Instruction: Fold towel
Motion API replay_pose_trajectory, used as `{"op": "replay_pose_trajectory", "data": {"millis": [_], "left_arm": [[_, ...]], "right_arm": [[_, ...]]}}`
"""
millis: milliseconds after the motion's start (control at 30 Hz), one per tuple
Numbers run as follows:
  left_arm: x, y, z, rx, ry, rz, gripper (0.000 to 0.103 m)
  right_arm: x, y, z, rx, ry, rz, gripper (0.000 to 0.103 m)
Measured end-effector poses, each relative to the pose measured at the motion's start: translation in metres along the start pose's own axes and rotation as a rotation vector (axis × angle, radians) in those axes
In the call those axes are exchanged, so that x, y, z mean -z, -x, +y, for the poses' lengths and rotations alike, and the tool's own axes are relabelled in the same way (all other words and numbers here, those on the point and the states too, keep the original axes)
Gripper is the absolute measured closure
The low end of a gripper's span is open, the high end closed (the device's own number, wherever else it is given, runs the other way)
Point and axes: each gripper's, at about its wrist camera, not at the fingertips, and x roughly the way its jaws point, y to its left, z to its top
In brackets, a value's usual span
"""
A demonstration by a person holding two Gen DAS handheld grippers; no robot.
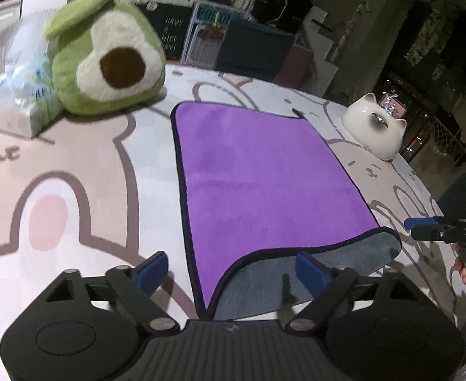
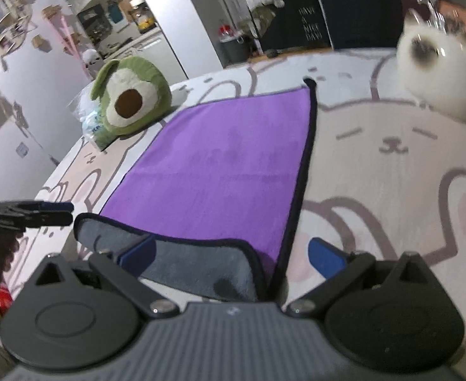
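- Purple towel (image 1: 258, 171) flat on bunny-print cloth (image 1: 74, 171), near edge flipped, grey underside up.
- Left gripper (image 1: 229, 270) fingers apart, at towel's 6 o'clock corner.
- Right gripper (image 2: 233, 254) fingers apart, straddling the flipped edge.
- Avocado plush (image 1: 106, 54) at 11 o'clock.

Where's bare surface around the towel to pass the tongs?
Bare mat lies wide left of the towel, below the plush, and again between the towel's right edge and the cat bowl. It is crowded at the far left, where plush and bag touch.
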Motion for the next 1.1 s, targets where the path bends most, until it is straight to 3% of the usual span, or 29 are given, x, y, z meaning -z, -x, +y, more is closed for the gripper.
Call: {"op": "replay_pose_trajectory", "data": {"millis": [100,267,400,567,733,900,1100], "left_arm": [[-0.001,-0.006,0.006,0.003,0.023,0.029,0.030],[0.000,-0.008,0.010,0.022,0.037,0.049,0.046],[0.001,-0.011,0.010,0.019,0.035,0.077,0.057],[0.002,-0.013,0.012,0.014,0.034,0.098,0.076],[0.002,-0.014,0.010,-0.006,0.018,0.112,0.094],[0.002,-0.014,0.009,-0.012,0.005,0.112,0.096],[-0.002,-0.008,0.005,-0.028,-0.017,0.071,0.098]], "right_arm": [[-0.001,-0.005,-0.003,0.002,-0.023,0.017,0.003],[0.001,-0.008,-0.007,-0.001,-0.016,0.057,0.036],[0.003,-0.014,-0.005,-0.001,0.002,0.106,0.054],[0.006,-0.015,-0.003,0.035,0.026,0.130,0.084],[0.008,-0.014,-0.004,0.029,0.038,0.143,0.093],[0.010,-0.019,0.002,0.043,0.082,0.177,0.096],[0.009,-0.014,0.001,0.046,0.082,0.144,0.097]]}}
